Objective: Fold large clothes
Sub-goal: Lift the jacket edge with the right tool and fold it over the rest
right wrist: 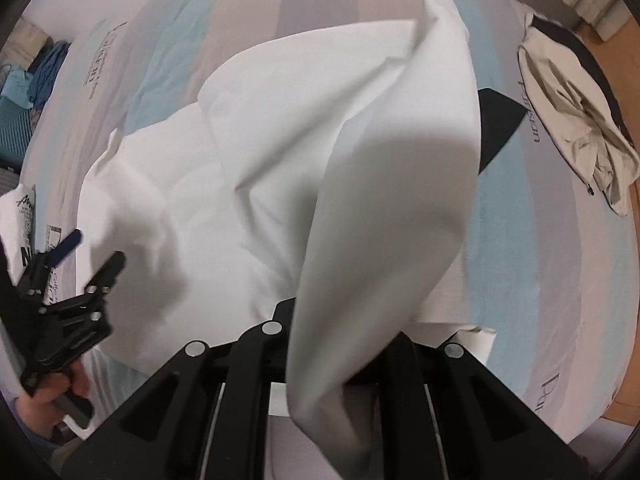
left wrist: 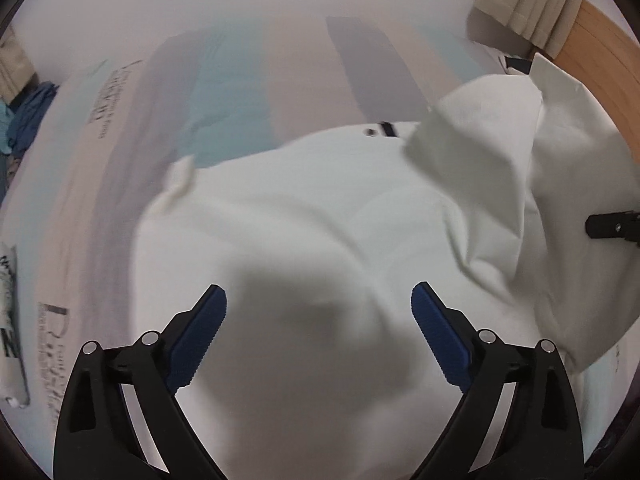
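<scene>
The left gripper (left wrist: pixel 319 312) was held wide open, with a big gap between its two blue pads (left wrist: pixel 202 334). Nothing was held in it. It was held above the white garment (left wrist: pixel 304 216), and a dark shadow was thrown on the cloth just ahead of the pads. The garment was spread out in front of this gripper on the striped bed sheet (left wrist: pixel 224 92), with soft bumps and creases in it. Off to the right of the left gripper, one part of the cloth was lifted up into a tall fold. A small black tab (left wrist: pixel 386 129) was seen at the far edge of the garment.

The right gripper (right wrist: pixel 340 344) was closed on the white garment (right wrist: pixel 248 152). A thick fold of cloth was pinched between its black fingers (right wrist: pixel 264 336) and was pulled up high in front of it, so the fingertips were hidden. The rest of the garment lay ahead and to the left of this gripper on the striped bed sheet (right wrist: pixel 560 264).

In the right wrist view, the left gripper (right wrist: pixel 94 256) was seen far to the left, with its jaws apart, next to the edge of the cloth. A cream jacket (right wrist: pixel 576 120) was crumpled far off to the right of the right gripper, near the bed's edge. A blue pile of clothes (right wrist: pixel 40 76) was seen far to the left, past the bed.
</scene>
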A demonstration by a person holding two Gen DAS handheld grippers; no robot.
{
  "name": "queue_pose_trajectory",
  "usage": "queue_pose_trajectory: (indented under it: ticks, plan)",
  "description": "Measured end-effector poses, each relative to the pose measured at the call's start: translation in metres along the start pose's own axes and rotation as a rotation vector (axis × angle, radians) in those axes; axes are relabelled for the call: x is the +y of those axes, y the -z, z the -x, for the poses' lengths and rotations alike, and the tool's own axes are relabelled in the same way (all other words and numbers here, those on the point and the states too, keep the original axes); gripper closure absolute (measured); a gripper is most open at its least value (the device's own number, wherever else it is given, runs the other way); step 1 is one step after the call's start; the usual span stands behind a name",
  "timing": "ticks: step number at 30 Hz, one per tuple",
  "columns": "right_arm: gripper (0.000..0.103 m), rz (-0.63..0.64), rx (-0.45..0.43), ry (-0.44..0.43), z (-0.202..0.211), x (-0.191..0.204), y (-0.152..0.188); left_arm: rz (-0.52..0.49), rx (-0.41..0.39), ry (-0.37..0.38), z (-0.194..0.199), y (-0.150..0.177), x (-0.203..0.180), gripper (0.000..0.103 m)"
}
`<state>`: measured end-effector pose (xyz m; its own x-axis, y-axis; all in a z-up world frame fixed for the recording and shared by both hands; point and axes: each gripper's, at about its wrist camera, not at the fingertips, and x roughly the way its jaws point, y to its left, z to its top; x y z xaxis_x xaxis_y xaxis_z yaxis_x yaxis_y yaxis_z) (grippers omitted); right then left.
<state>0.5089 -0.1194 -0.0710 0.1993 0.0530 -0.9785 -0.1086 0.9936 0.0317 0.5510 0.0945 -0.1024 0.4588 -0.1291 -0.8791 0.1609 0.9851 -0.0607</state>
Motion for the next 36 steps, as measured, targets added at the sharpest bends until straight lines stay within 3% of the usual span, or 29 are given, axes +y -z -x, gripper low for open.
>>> queue_pose_trajectory:
  ticks: [14, 26, 36]
  plan:
    - [0.093, -0.039, -0.06, 0.043, 0.0, 0.116, 0.02, 0.044, -0.002, -0.002, 0.046, 0.03, 0.114, 0.01]
    - [0.093, -0.164, -0.123, 0.158, 0.001, 0.185, 0.025, 0.066, -0.012, -0.007, 0.079, 0.065, 0.157, 0.01]
    - [0.092, -0.07, -0.135, 0.206, -0.012, 0.261, 0.036, 0.145, -0.017, -0.017, 0.08, 0.063, 0.197, 0.01]
